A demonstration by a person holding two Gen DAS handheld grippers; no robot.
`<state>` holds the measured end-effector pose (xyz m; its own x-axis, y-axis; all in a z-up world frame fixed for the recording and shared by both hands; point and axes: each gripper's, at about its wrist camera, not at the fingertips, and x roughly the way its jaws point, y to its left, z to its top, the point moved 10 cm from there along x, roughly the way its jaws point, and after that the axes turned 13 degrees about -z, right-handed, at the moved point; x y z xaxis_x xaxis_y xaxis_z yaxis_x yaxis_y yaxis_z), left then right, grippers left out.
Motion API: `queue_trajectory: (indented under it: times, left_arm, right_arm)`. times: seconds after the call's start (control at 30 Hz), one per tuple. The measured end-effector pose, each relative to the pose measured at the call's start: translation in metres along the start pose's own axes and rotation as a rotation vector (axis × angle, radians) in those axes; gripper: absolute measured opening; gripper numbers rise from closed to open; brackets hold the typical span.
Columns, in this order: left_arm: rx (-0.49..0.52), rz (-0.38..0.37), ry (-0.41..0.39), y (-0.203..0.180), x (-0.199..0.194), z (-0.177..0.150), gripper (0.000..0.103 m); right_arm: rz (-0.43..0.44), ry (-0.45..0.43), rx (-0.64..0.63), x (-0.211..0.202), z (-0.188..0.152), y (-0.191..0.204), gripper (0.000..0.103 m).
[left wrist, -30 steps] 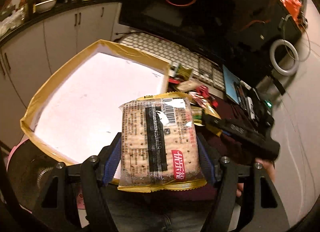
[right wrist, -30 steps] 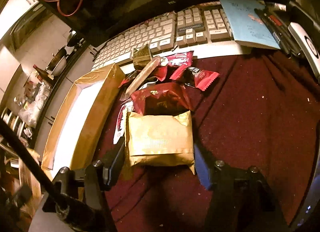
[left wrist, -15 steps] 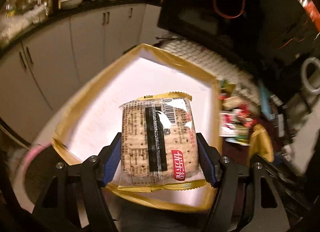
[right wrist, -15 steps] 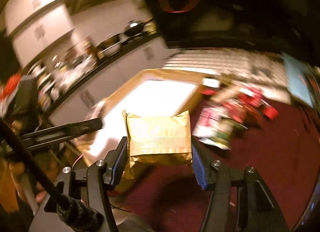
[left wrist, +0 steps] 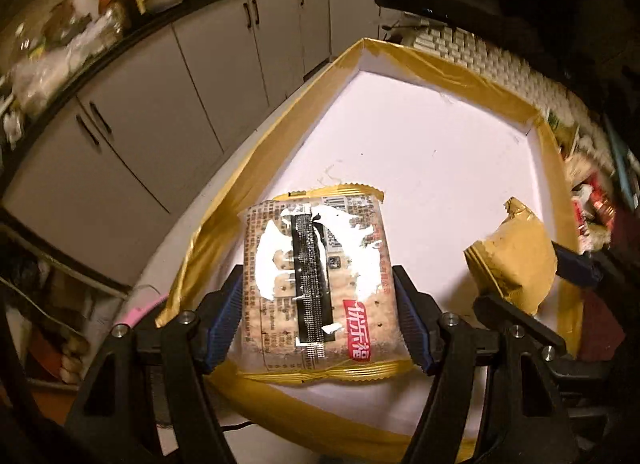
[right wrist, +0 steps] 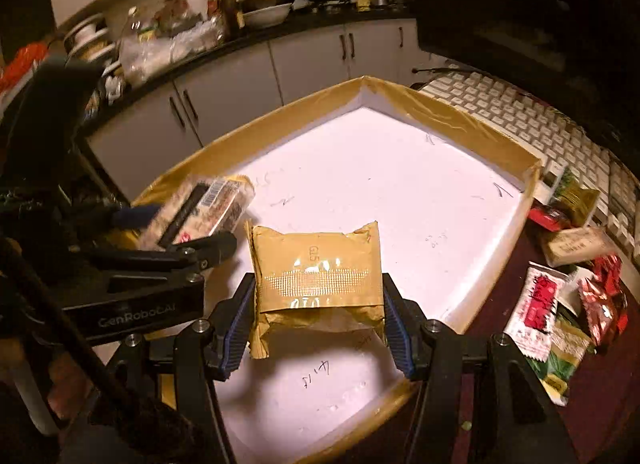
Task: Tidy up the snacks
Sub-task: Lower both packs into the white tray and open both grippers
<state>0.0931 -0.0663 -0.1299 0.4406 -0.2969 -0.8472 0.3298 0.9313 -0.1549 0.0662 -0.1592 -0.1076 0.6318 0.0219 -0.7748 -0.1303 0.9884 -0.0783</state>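
Over white tray (left wrist: 420, 151): left gripper (left wrist: 318, 304) fingers clamped on cracker pack (left wrist: 316, 284); right gripper (right wrist: 318, 310), fingers clamped on gold packet (right wrist: 318, 276).

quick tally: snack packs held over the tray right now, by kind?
Clear cracker pack, in left tool: 1
Gold foil pack, in right tool: 1
Total: 2, both over the white tray
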Motion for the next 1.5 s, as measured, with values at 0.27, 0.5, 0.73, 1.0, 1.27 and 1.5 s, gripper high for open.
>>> queue_trajectory:
  times: [0.27,0.5,0.73,1.0,1.27,1.5]
  left_arm:
    - [0.004,-0.097,0.035,-0.009,0.006,0.000,0.078]
    - [-0.066,-0.144,-0.106,-0.010,-0.013,0.005,0.089]
    - [-0.073,-0.124,-0.155,-0.015,-0.026,0.005,0.089]
    - [-0.010,-0.275,-0.258,-0.069,-0.075,0.010,0.089]
    - [0.037,-0.383,-0.235,-0.130,-0.077,0.003,0.089]
    - [0.079,-0.363,-0.210,-0.143,-0.076,-0.009,0.089]
  right_arm:
    - [-0.002,-0.057,-0.027,-0.012,-0.006,0.007,0.069]
    - [0.171,-0.164,0.253,-0.063,-0.013,-0.031,0.077]
    - [0.221,-0.195,0.462,-0.090,-0.027,-0.089,0.079]
    - [0.159,-0.159,0.584,-0.097,-0.062,-0.145,0.078]
    - [0.073,-0.013,0.683,-0.061,-0.085,-0.176,0.055]
    - [0.020,0.087,0.709,-0.029,-0.073,-0.180,0.030]
